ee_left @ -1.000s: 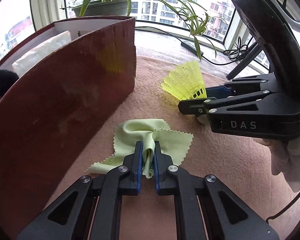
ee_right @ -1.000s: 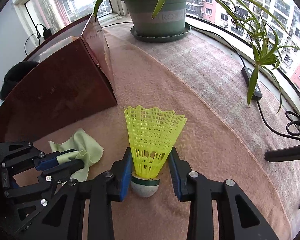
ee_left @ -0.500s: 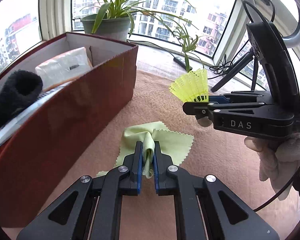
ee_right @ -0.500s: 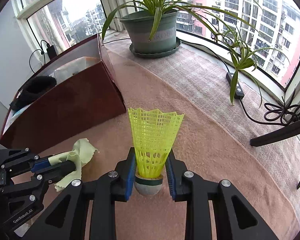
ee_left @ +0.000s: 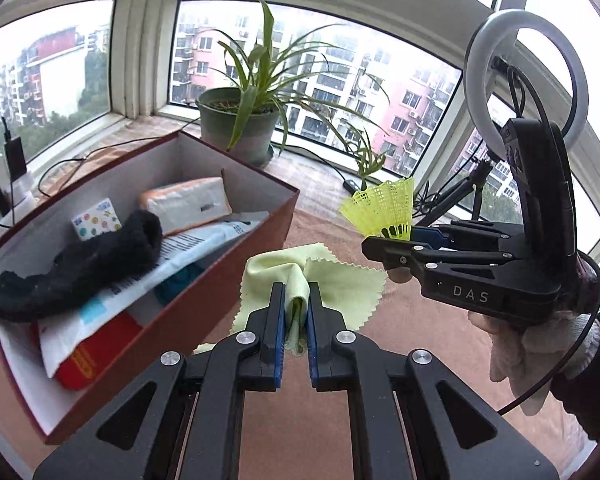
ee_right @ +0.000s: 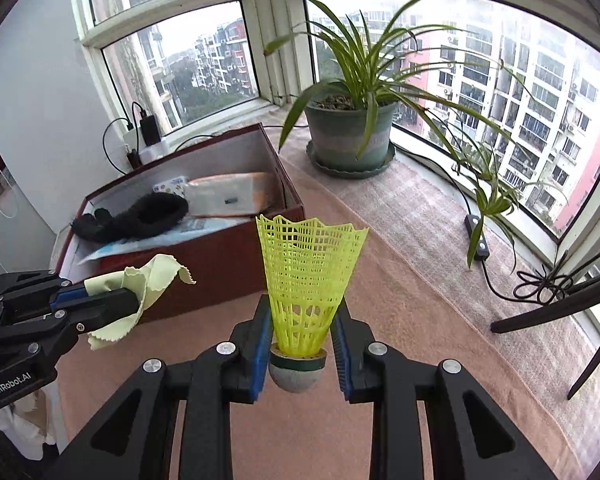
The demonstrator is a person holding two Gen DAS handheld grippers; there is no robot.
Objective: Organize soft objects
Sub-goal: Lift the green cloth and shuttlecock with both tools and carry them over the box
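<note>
- Since a second ago both grippers have risen off the pink mat [ee_right: 400, 320], and the open box [ee_left: 288, 208] now shows its contents.
- The left gripper [ee_left: 296, 312] stays pinched tight on the green cloth [ee_left: 340, 280], which hangs clear of the mat.
- The right gripper [ee_right: 302, 340] clamps the yellow shuttlecock [ee_right: 308, 268] near its cork base.
- Only the left view shows the ring light [ee_left: 526, 80] and a gloved hand [ee_left: 540, 344].

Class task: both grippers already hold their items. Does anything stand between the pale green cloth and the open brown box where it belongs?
Only the box's near wall: the pale green cloth, pinched in the left gripper, hangs just outside the open brown box. The box has no lid, and its contents lie low, so nothing else visible blocks the way.
</note>
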